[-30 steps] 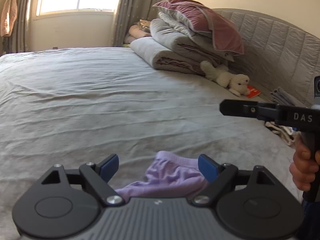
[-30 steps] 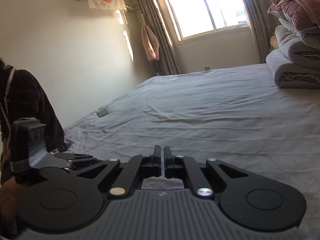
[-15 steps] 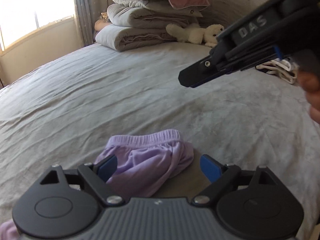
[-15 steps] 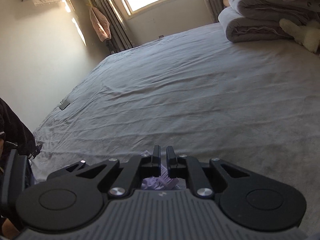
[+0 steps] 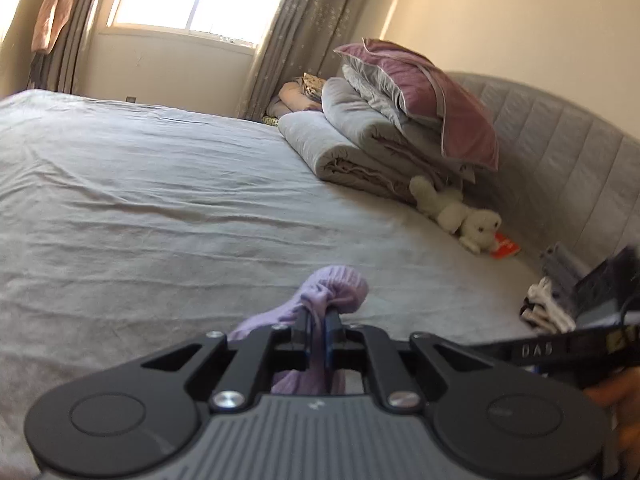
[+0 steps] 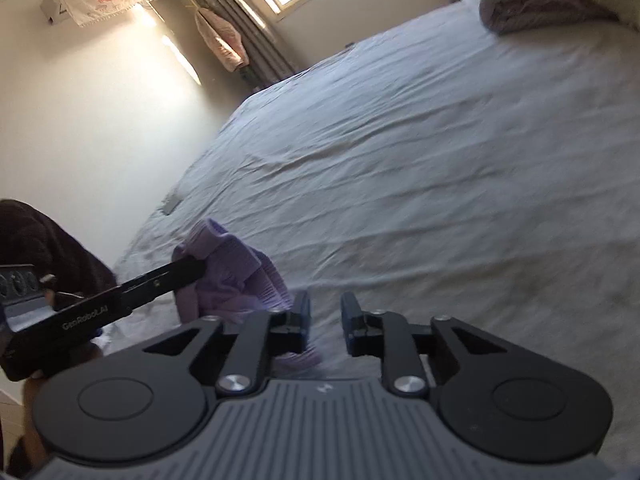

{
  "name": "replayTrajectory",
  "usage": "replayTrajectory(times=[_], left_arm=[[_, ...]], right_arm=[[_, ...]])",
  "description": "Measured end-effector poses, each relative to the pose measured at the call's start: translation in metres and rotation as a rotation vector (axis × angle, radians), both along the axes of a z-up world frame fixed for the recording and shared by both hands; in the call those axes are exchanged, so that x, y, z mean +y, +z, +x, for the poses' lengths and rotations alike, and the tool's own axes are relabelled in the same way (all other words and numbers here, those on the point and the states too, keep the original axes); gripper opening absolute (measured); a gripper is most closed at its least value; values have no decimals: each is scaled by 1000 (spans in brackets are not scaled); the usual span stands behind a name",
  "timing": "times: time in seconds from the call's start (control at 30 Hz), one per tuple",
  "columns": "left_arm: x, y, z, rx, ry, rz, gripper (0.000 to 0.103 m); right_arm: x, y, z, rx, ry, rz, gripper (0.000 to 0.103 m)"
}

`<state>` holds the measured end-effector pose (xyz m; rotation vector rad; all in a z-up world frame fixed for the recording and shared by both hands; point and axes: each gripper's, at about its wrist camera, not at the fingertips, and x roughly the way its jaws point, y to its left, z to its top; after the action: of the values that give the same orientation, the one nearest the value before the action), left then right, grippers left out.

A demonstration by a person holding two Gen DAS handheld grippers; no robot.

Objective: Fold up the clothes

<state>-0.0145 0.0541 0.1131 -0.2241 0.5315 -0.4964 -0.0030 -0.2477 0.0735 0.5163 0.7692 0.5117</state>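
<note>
Since the earlier frames, the purple garment (image 5: 344, 288) has gone from lying loose between the wide-open jaws of the left gripper (image 5: 318, 326) to being bunched and pinched there; those jaws have just been closing and now clench a gathered fold of it. The garment lies at the near edge of the bed (image 5: 160, 208), far from the folded quilts (image 5: 360, 148) by the headboard. In the right wrist view it hangs as a crumpled bundle (image 6: 236, 276) from the left gripper (image 6: 188, 270), its free end trailing towards the right gripper (image 6: 324, 314), just left of it. The right gripper's jaws have just been opening and stand parted, nothing between them. Being the free one, it is nearer to the loose end. Both grippers point somewhat downward at the bed; the right is rolled, the bed appearing tilted.
</note>
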Motion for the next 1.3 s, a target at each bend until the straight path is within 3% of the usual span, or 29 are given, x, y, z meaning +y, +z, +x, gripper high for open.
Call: replayTrajectory(times=[0.03,0.07,0.2,0.27,0.33,0.53,0.6,0.67,0.8,0.83,0.9,0.93,0.97,1.03,1.1,1.17,1.3], left_arm=[[4,3,-1,-6,5,-17,6],[8,6,-3,-13,12,-35,6],[30,16,-5,-35,32,-163,6],[37,18,-7,-41,-3,-226,6],[37,21,-11,-56,-35,-245,6],[41,30,-23,-112,-101,-285,6],[47,33,-29,-132,-97,-289,6],[55,37,-34,-148,-96,-305,6],[68,59,-55,-226,-98,-290,6],[71,68,-61,-246,-95,-286,6],[75,89,-71,-291,-88,-281,6],[77,101,-76,-308,-85,-290,6],[79,111,-80,-318,-87,-299,6],[77,133,-86,-337,-85,-280,6],[71,152,-92,-354,-77,-240,6],[66,170,-99,-371,-78,-219,6],[50,197,-111,-405,-119,-209,6]], right_arm=[[3,-5,1,27,22,48,60],[6,-7,1,45,39,80,67],[20,-16,2,112,71,189,68],[22,-28,1,153,65,310,68],[25,-39,1,202,51,467,68],[44,-49,9,234,-20,634,72],[51,-43,8,213,-6,627,62],[57,-29,4,146,8,569,4],[47,-13,-4,64,-16,562,3],[42,-13,-6,72,-16,577,11],[39,-22,-9,113,-22,603,18],[41,-27,-12,134,-19,616,40],[43,-32,-15,150,-18,640,76],[45,-34,-29,156,-20,728,93],[47,-24,-45,99,47,842,94],[51,-2,-58,-16,83,859,94],[60,44,-67,-202,127,784,94]])
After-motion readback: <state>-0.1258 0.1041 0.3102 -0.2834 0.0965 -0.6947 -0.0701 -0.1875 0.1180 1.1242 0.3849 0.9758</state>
